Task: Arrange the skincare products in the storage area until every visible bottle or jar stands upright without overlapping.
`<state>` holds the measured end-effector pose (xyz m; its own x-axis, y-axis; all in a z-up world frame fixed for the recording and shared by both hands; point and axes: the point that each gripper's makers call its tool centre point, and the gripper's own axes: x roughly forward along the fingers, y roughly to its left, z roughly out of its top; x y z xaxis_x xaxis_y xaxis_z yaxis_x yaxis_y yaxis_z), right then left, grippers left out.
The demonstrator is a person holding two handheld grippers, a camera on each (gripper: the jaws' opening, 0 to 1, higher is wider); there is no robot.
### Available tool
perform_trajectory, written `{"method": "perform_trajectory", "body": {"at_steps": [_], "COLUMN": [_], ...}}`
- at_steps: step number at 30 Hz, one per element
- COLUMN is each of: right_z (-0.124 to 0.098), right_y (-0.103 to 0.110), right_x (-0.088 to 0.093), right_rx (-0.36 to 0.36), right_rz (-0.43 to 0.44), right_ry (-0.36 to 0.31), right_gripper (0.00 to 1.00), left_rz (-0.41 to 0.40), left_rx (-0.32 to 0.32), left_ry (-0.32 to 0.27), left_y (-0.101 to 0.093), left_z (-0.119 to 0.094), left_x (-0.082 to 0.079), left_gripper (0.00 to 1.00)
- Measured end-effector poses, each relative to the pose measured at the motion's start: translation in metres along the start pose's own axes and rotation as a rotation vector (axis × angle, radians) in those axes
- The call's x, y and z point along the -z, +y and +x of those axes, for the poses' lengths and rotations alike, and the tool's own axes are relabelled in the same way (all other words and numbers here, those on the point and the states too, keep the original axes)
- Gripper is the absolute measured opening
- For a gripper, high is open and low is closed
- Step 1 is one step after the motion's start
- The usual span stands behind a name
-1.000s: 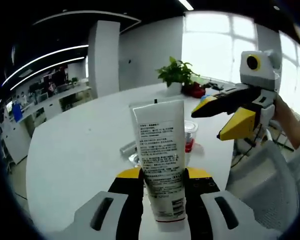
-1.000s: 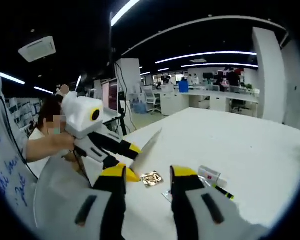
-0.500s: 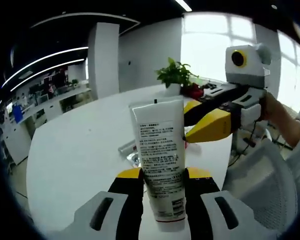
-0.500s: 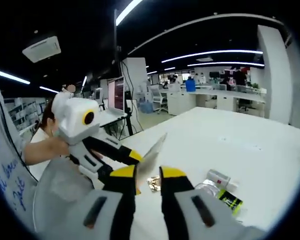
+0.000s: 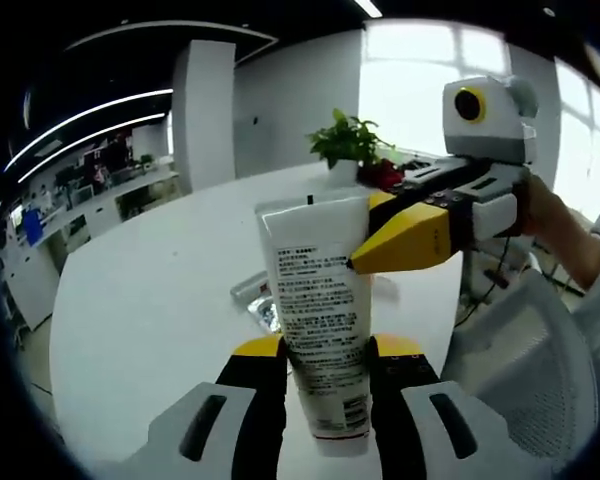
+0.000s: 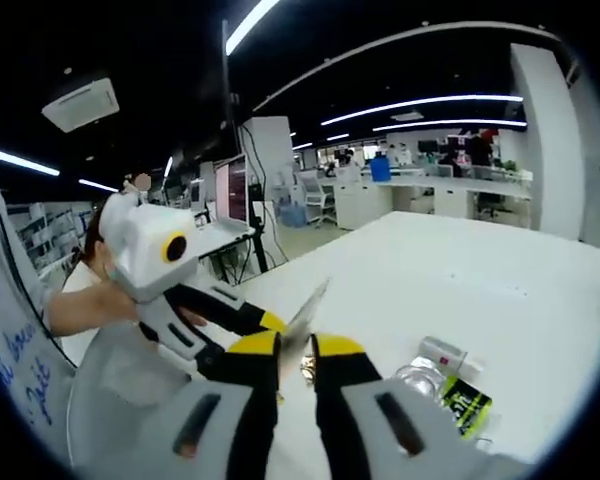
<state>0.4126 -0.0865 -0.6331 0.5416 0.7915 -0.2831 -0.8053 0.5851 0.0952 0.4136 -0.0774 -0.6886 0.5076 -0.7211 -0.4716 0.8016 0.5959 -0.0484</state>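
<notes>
Left gripper (image 5: pixel 325 352): two black jaws with yellow tips, set on pale grey bodies each bearing a dark oblong slot. Right gripper (image 6: pixel 296 350): same black jaws, yellow tips, grey slotted bodies. Seen from the left gripper view, its housing was white with yellow jaw covers.

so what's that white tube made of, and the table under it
The white tube looks like soft matte plastic: flat crimped end, printed text, and both the left gripper and right gripper pinch it. The table appears to have a smooth white laminate or painted top with a faint sheen, though the exact material can't be told.
</notes>
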Motion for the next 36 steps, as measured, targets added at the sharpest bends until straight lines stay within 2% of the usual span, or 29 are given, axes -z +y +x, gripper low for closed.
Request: {"method": "perform_trajectory", "body": {"at_steps": [9,19,24,26,27,28,31,34,36], "right_z": [0.002,0.006,0.004,0.003,0.004,0.002,0.001,-0.002,-0.006], "right_y": [0.010,0.017,0.017,0.016,0.015,0.017,0.019,0.021,0.016], "right_x": [0.000,0.009,0.011,0.013,0.008,0.013,0.020,0.021,0.021], "right_rx": [-0.038,-0.043,-0.047,-0.049,-0.068,-0.063,-0.047,-0.049,-0.017], "right_rz": [-0.045,-0.069,-0.068,-0.056,-0.061,-0.017,-0.042,-0.033,-0.042], "right_ry": [-0.016,0.010,0.006,0.006,-0.020,-0.003,0.032,0.037,0.039], "right_gripper": [0.09,0.08,0.06,0.01,0.01,0.01,0.01,0.01,0.01], "left_rz": [0.000,0.009,0.015,0.000,-0.029,-0.007,0.060,0.061,0.038], "left_rx": [0.003,-0.005,-0.026,-0.032,-0.021,-0.036,-0.048,-0.045,-0.038], "left_ry": [0.016,0.041,0.056,0.067,0.047,0.050,0.080,0.092,0.089], "left_y": [-0.001,0.000,0.007,0.010,0.010,0.014,0.009,0.009,0.010], "left_z": [0.004,0.012,0.015,0.015,0.015,0.014,0.014,0.015,0.015], "left_x": [0.004,0.015,0.021,0.025,0.024,0.024,0.027,0.034,0.037], "left_gripper": [0.28,0.28,0.28,0.28,0.28,0.28,0.28,0.28,0.28]}}
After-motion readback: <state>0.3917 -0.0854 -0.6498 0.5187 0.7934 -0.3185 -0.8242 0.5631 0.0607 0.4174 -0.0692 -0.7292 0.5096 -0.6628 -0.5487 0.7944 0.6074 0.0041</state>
